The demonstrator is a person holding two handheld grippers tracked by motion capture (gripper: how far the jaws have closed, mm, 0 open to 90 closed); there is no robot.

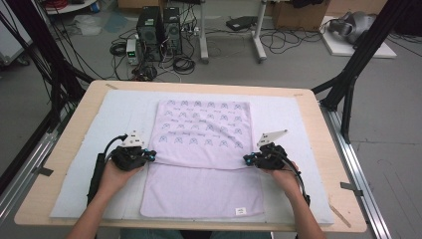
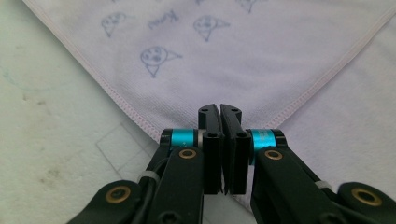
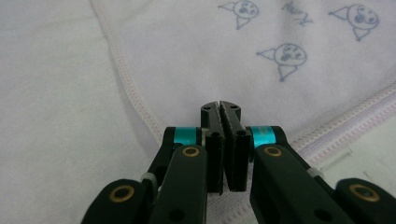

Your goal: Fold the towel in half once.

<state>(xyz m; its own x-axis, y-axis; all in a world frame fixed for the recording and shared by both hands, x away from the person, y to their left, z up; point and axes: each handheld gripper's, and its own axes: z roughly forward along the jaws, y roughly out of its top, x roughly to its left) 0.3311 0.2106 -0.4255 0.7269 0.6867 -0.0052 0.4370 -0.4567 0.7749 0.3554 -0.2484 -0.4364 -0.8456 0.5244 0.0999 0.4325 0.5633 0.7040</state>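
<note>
In the high view, a pale lilac towel (image 1: 201, 164) is lying in the middle of the frame on a white mat (image 1: 89, 149) that is covering the wooden worktop (image 1: 74, 119); its printed far portion is sitting folded over the plain near portion, so the fold line is running across the centre of the picture, and this looks like a folding job in which the two corners of the folded layer are being taken, one per hand, so the cloth stays square. The left claw (image 1: 151, 155) is sitting at the left end of that fold edge and the right claw (image 1: 247, 159) at the right end, both pointing inward from the hands at the lower part of the frame. In the left gripper view, the left claw (image 2: 220, 109) is rising from the bottom centre with its jaws pressed together, and the stitched corner of the printed layer is running down into them, so it is pinching the towel (image 2: 224, 60) at that corner; the bare mat is filling the left of the frame. In the right gripper view, the right claw (image 3: 220, 106) is likewise closed, its jaws meeting on the hemmed corner of the towel (image 3: 224, 56), whose edges are slanting down to them from the upper left and the right.
</note>
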